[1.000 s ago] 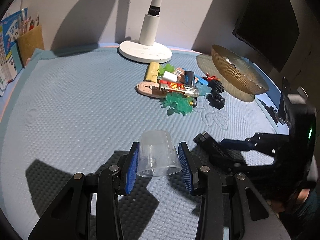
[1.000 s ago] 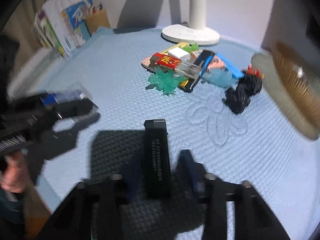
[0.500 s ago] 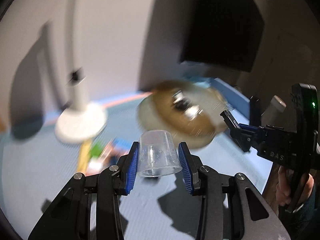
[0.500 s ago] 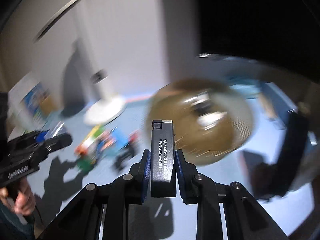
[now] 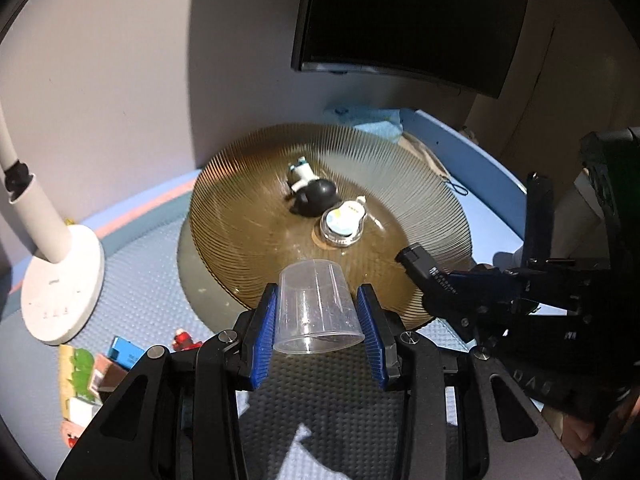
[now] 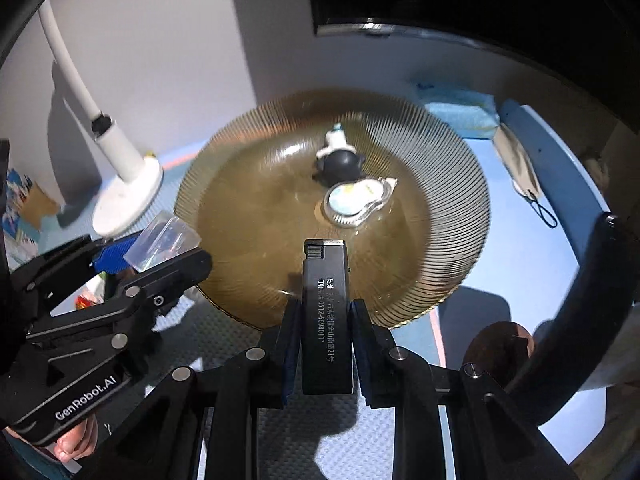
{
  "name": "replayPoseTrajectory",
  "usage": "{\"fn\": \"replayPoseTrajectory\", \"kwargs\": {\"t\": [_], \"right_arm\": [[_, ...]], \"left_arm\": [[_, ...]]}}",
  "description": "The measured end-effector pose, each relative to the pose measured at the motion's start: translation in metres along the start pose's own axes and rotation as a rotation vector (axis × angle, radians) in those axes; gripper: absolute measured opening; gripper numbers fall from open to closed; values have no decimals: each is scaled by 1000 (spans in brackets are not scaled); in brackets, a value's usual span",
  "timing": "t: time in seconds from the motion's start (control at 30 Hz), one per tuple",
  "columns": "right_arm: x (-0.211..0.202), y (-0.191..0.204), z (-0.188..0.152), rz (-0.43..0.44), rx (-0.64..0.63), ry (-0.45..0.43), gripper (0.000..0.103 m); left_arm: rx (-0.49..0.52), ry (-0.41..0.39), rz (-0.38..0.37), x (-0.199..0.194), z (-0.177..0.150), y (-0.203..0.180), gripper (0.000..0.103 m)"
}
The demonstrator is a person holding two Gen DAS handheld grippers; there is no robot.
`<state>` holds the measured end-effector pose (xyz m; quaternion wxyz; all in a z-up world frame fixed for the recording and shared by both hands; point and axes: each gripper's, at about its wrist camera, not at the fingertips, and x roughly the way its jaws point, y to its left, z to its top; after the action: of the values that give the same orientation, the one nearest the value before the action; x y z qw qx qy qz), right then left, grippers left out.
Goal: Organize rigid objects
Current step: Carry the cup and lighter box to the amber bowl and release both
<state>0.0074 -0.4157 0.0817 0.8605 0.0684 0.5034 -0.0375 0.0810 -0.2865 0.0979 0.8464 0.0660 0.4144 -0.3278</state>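
My left gripper (image 5: 318, 326) clamps the clear cup (image 5: 316, 308), right gripper (image 6: 325, 346) pinches the black lighter (image 6: 326, 320); I'd lower both over the amber bowl (image 6: 248, 216) centre, clear of items inside, then release.

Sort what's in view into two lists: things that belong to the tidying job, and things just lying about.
Job:
- clear cup in left tongs
- black lighter in right tongs
- amber ribbed bowl
- toy pile on the mat

Lying about:
- desk lamp
- dark monitor
- face mask
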Motion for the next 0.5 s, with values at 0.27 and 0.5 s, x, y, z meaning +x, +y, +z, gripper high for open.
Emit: {"fn": "replayPoseTrajectory", "kwargs": {"t": [0.27,0.5], "right_arm": [[-5,-7,13,12,58,-20,30],[-45,12,-5,73,43,-113,32]], "left_arm": [[-38,-58,13,-27,-1,14,70],[-175,-158,40,-106,-41,64,70]]}}
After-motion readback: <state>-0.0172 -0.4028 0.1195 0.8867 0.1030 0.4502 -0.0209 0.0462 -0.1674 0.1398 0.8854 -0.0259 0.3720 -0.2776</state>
